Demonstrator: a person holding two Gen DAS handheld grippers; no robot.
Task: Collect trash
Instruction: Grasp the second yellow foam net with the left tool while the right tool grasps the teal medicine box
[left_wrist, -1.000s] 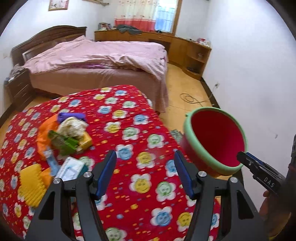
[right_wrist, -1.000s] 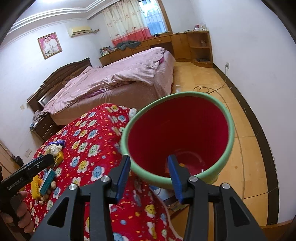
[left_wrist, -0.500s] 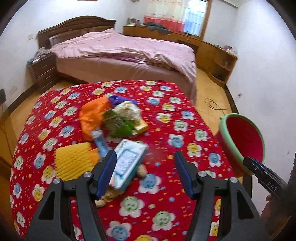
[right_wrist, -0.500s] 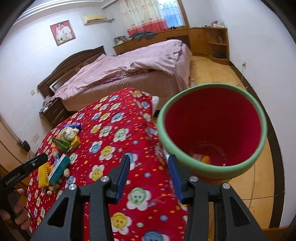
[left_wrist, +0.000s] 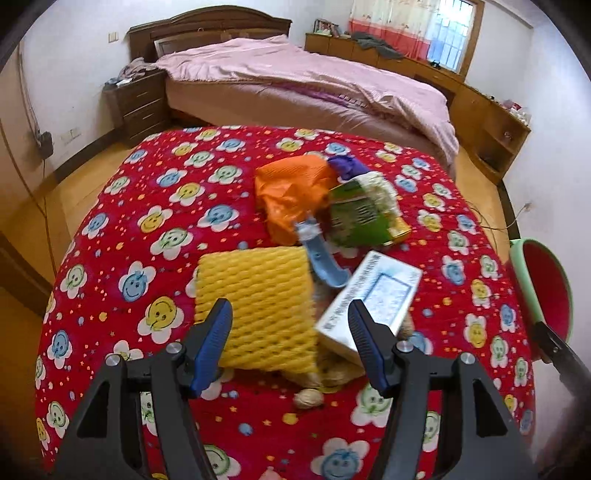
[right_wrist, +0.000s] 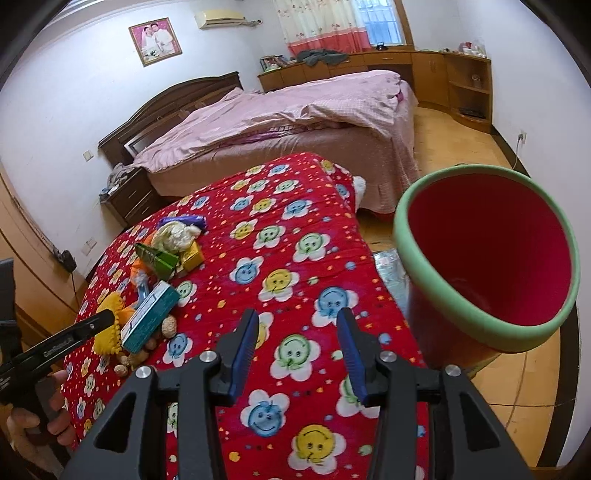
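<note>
Left gripper (left_wrist: 290, 345) has its jaws spread wide with nothing in them, hanging right over the trash pile on the red flower-print surface (left_wrist: 155, 229). The yellow foam net (left_wrist: 255, 299) sits between the jaws, just past the tips toward 12 o'clock, and the white and teal box (left_wrist: 369, 299) pokes out past the jaw at 1 o'clock. Further out at 12 there's a blue plastic strip (left_wrist: 321, 254), a green packet (left_wrist: 354, 218), an orange bag (left_wrist: 291, 192) and a purple scrap (left_wrist: 345, 166), all bunched together. A few walnuts (left_wrist: 308, 398) lie near the box's closer end. Right gripper (right_wrist: 297, 354) is also open and empty, over bare cloth, with the pile well off at 10 o'clock. The red bin (right_wrist: 491, 254) with the green rim is at 2 o'clock from those jaws, beside the surface's edge, tilted in this view.
</note>
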